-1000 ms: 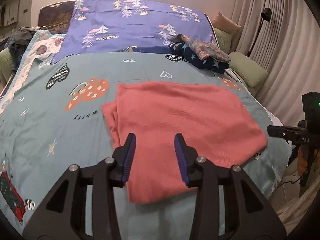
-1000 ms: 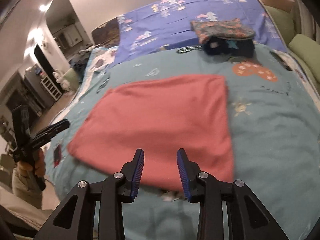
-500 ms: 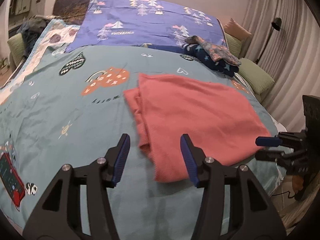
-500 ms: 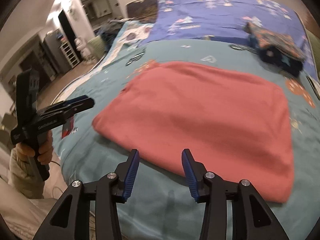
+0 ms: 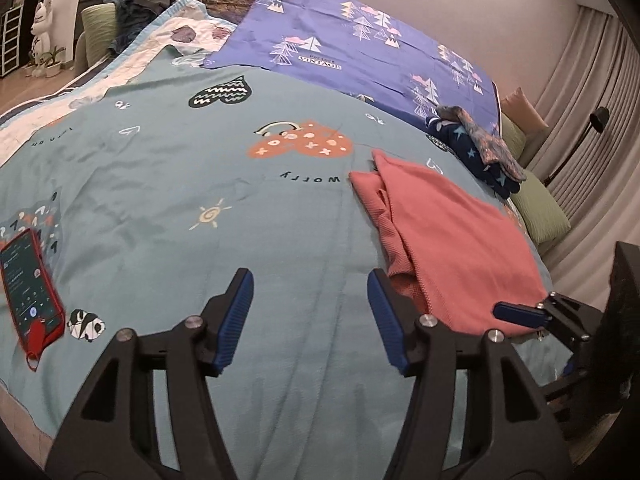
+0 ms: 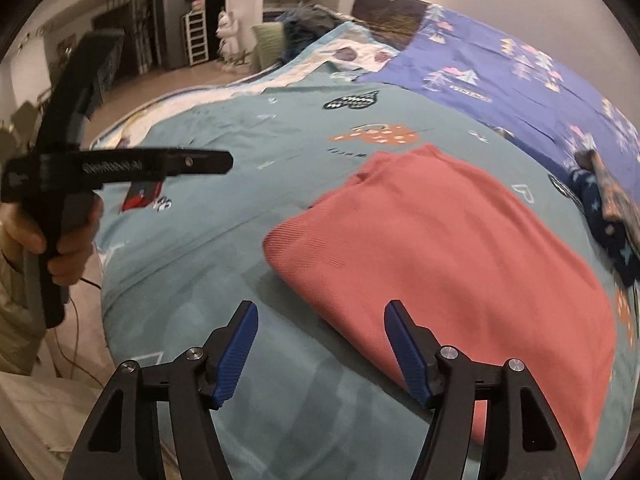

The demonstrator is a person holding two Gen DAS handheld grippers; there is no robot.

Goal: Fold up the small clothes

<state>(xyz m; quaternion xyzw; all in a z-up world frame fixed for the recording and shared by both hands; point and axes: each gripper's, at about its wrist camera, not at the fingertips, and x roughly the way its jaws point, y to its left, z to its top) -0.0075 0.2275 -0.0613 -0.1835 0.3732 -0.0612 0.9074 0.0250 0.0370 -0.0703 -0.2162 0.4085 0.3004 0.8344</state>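
A folded salmon-pink garment (image 5: pixel 448 240) lies flat on the teal bed cover (image 5: pixel 200 184); it also shows in the right wrist view (image 6: pixel 460 256). My left gripper (image 5: pixel 310 316) is open and empty above the bare cover, just left of the garment's near edge. My right gripper (image 6: pixel 320 344) is open and empty at the garment's near corner. The right gripper's blue fingertip (image 5: pixel 516 314) shows at the garment's right edge in the left wrist view. The left gripper (image 6: pixel 120 166) shows held in a hand at the left in the right wrist view.
A folded pile of dark star-print and patterned clothes (image 5: pixel 480 148) sits beyond the pink garment. A phone in a red case (image 5: pixel 30 284) lies at the bed's near left. A purple blanket (image 5: pixel 360 48) covers the far end. Green pillows (image 5: pixel 540 212) and curtains are on the right.
Both grippers have swung left and opened wider. The left one has moved off the garment to the bare cover; the right one now sits at the garment's near left corner.
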